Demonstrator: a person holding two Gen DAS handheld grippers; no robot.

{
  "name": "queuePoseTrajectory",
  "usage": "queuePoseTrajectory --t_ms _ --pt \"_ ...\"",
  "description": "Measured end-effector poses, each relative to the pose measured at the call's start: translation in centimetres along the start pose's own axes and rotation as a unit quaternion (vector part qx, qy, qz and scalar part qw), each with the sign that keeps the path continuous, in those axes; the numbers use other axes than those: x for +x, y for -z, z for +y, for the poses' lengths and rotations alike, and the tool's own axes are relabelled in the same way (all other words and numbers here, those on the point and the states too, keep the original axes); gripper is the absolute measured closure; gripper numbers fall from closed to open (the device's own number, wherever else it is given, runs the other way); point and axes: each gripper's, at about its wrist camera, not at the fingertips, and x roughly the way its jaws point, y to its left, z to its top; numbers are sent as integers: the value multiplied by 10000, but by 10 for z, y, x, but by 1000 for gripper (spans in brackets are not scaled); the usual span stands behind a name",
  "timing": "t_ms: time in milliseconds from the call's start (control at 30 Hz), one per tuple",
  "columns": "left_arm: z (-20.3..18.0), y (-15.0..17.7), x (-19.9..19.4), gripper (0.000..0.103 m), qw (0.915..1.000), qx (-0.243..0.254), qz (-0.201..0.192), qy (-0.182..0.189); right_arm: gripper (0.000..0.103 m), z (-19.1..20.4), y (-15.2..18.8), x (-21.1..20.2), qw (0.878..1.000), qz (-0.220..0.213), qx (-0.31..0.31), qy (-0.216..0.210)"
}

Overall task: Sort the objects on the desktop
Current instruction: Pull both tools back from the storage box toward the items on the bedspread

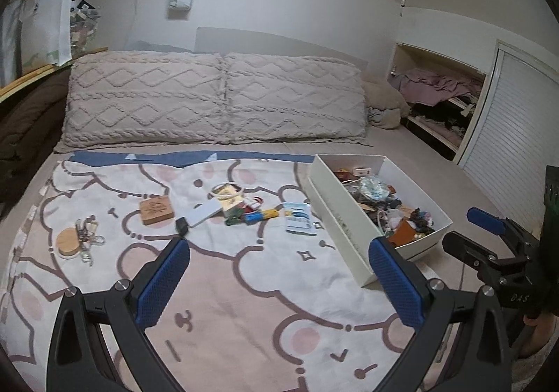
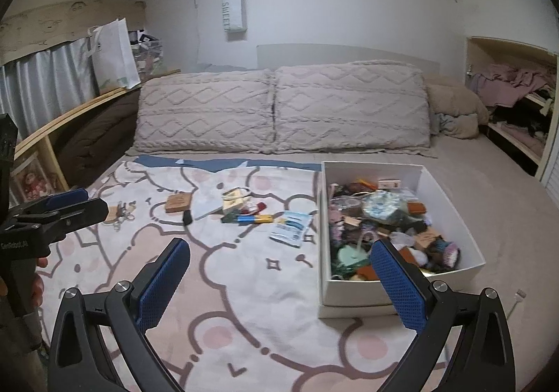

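Note:
Small items lie on a cartoon-print blanket point(image 1: 244, 287): a square wooden block point(image 1: 156, 212), a round wooden keychain point(image 1: 68, 241), a white power bank point(image 1: 204, 213), a blue-and-yellow tube point(image 1: 260, 216) and a white-blue packet point(image 1: 297, 219). To their right stands a white box point(image 1: 344, 217) full of mixed trinkets. My left gripper point(image 1: 279, 283) hangs open over the blanket's near part, holding nothing. My right gripper point(image 2: 279, 283) is open too, its right finger in front of the box point(image 2: 353, 297). The packet point(image 2: 290, 225) and block point(image 2: 178, 202) lie beyond it.
This is a bed with two knitted pillows point(image 1: 216, 98) at the back. An open closet point(image 1: 440, 102) with clothes is at the far right, and a wooden shelf point(image 2: 70, 119) runs along the left. A white cable end point(image 2: 518, 294) lies right of the box.

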Motion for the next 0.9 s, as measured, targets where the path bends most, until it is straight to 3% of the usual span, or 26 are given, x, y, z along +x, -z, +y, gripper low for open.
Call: queuePoseTrajectory --t_ms 900 --pt "88 15 -41 0 9970 -364 -159 -662 0 91 -3 25 9973 88 -441 -589"
